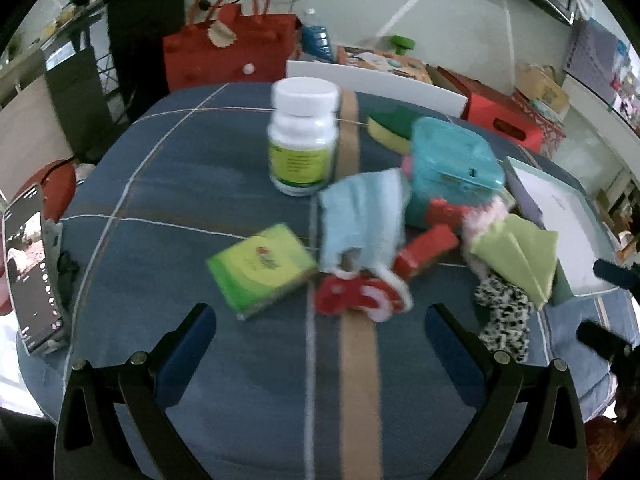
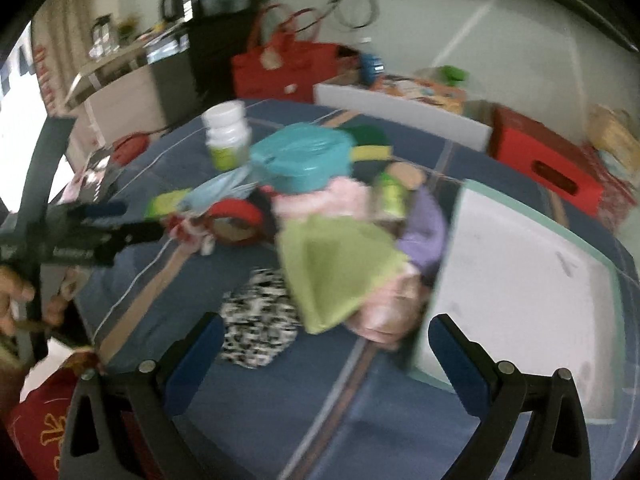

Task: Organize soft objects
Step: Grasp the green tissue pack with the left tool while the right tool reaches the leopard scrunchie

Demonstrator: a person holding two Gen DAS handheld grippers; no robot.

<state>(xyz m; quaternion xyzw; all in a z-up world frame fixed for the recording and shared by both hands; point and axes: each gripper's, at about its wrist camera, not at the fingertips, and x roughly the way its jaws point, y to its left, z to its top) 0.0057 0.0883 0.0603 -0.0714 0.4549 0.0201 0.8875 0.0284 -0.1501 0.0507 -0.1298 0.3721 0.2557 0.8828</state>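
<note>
Soft things lie in a heap on the blue striped tablecloth (image 1: 224, 184). In the left wrist view I see a light blue cloth (image 1: 360, 216), a red and white sock (image 1: 356, 296), a lime green cloth (image 1: 520, 252), a black-and-white spotted cloth (image 1: 504, 316) and a pink fluffy piece (image 1: 480, 216). My left gripper (image 1: 320, 336) is open and empty, just short of the sock. My right gripper (image 2: 326, 348) is open and empty above the table edge, near the spotted cloth (image 2: 260, 320), the green cloth (image 2: 332, 264) and a pink cloth (image 2: 384, 308). A purple cloth (image 2: 428, 224) lies behind.
A white pill bottle (image 1: 304, 136), a teal lidded box (image 1: 452, 160), a green packet (image 1: 260, 268), a red block (image 1: 428, 248) and a green-yellow sponge (image 1: 388, 128) sit among the cloths. A white tray (image 2: 520, 280) lies at the right. A phone (image 1: 32, 268) stands at the left edge.
</note>
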